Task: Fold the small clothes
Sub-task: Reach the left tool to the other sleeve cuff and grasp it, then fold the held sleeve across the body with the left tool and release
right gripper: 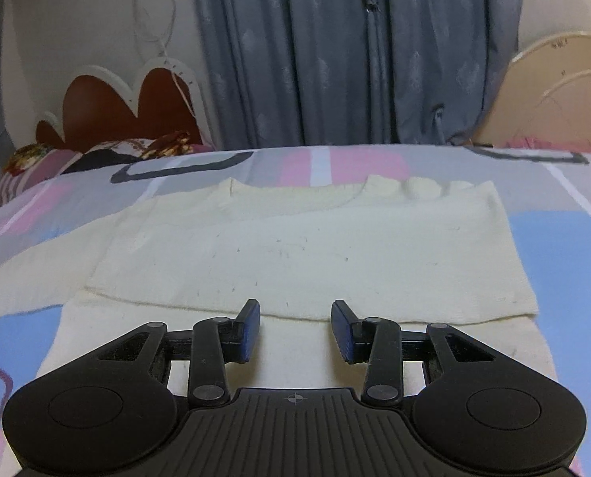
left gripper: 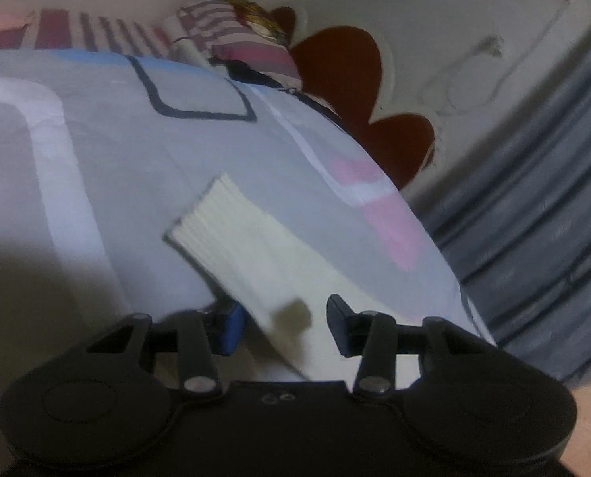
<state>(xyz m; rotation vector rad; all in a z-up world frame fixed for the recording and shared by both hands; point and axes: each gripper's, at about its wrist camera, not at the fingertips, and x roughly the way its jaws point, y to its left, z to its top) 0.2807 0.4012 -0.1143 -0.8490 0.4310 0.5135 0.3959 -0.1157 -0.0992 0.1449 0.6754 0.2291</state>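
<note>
Cream knit garment [right gripper: 303, 246] lies spread on a bed, over a bedsheet [right gripper: 573, 246] printed with pink, blue and grey blocks. Seen from the right wrist, its body is doubled over, the folded edge running across just ahead of the right claw [right gripper: 295, 330], whose blue-padded fingers [right gripper: 250, 332] stand apart, released, with nothing between them and cream fabric under them. One sleeve [right gripper: 37, 266] stretches flat out to the left side of that view.

From the left wrist, the sleeve's ribbed cuff [left gripper: 212, 214] points away up the bed, and the sleeve runs back toward the left claw [left gripper: 283, 326]. That claw is also spread wide; the fabric passes through the gap between its fingers, which do not close on it. The picture is blurred, so whether either pad touches the cloth cannot be told.

Behind the bed stand a red headboard [right gripper: 128, 107] with a white scalloped border, striped pillows [left gripper: 232, 35] and a grey-blue curtain [right gripper: 355, 51]. A white cable [right gripper: 156, 28] hangs on the wall above the headboard
</note>
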